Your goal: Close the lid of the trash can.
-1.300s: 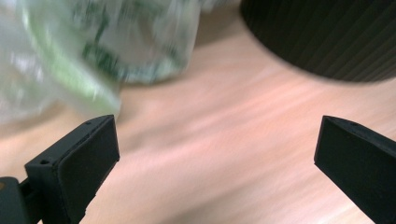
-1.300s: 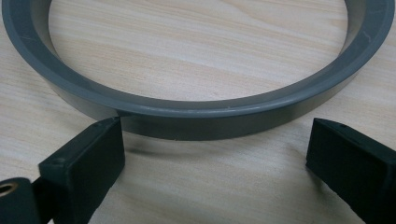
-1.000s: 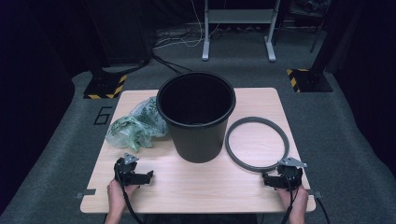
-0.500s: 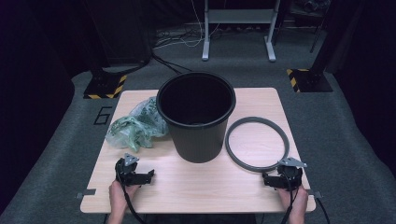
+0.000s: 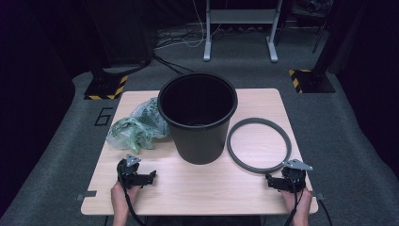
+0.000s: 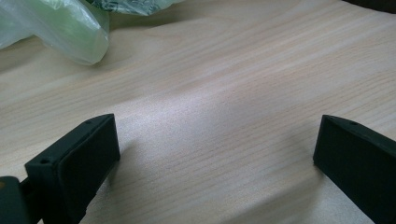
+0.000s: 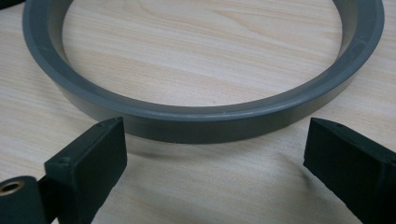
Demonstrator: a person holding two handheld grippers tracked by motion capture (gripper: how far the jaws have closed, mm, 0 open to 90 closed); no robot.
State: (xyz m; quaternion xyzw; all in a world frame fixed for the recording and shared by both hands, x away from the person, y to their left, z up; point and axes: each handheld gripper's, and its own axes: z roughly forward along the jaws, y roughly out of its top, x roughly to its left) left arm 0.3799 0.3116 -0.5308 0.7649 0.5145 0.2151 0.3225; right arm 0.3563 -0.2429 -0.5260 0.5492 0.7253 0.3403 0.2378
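Grey ring [image 7: 205,116] flat on table [image 5: 207,188], just ahead of right gripper [image 7: 215,172], jaws wide, empty; left gripper [image 6: 215,168] likewise near green bag [image 6: 60,28]. Risk: thin rim slips on pinch.

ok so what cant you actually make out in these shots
- Floor of the black bin: high view, lost in shadow, so any contents are unclear.
- Far side of the green plastic bag: high view, tucked behind the bin; cut by the top edge in the left gripper view.
- Grey ring: right gripper view, far arc cut off by the top edge.
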